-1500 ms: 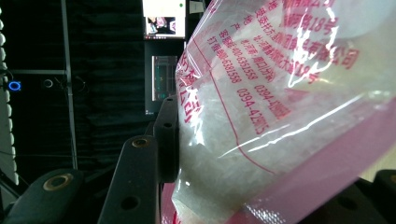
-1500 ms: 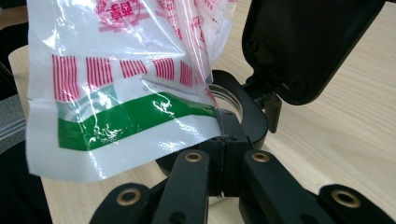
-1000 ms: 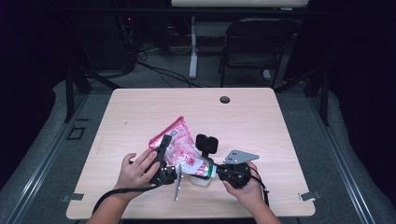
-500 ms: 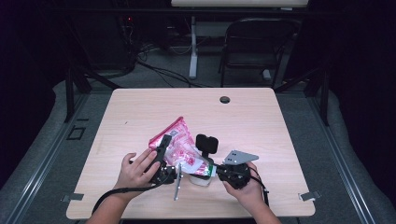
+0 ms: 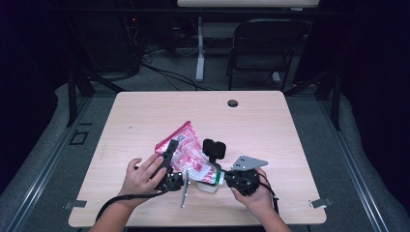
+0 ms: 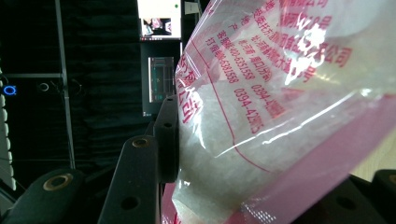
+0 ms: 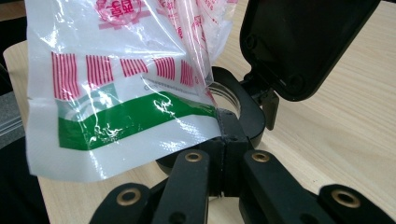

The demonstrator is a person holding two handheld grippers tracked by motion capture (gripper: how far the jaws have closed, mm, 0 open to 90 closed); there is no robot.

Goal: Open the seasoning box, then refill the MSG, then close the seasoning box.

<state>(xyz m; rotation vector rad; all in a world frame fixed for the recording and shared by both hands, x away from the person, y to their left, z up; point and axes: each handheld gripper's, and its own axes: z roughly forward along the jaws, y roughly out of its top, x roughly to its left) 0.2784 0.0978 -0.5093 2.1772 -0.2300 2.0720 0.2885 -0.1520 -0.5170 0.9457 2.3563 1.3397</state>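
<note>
Nothing has moved in the last second — both hands hold still. The left gripper [image 5: 170,157] clamps the pink-printed bag of white granules [image 5: 186,150]; the right gripper [image 5: 223,176] pinches its lower edge shut, above the open jar [image 7: 233,100] — the pour seems paused.

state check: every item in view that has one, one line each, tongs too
Plastic bag: lifted at an angle over the jar, white granules inside, held at both ends.
Jar: standing on the table, mouth open under the bag.
Jar lid: flipped up, hinged open.
Left tongs: shut on the bag's filled part.
Right tongs: shut on the bag's edge.
Chair: upright behind the table.
</note>
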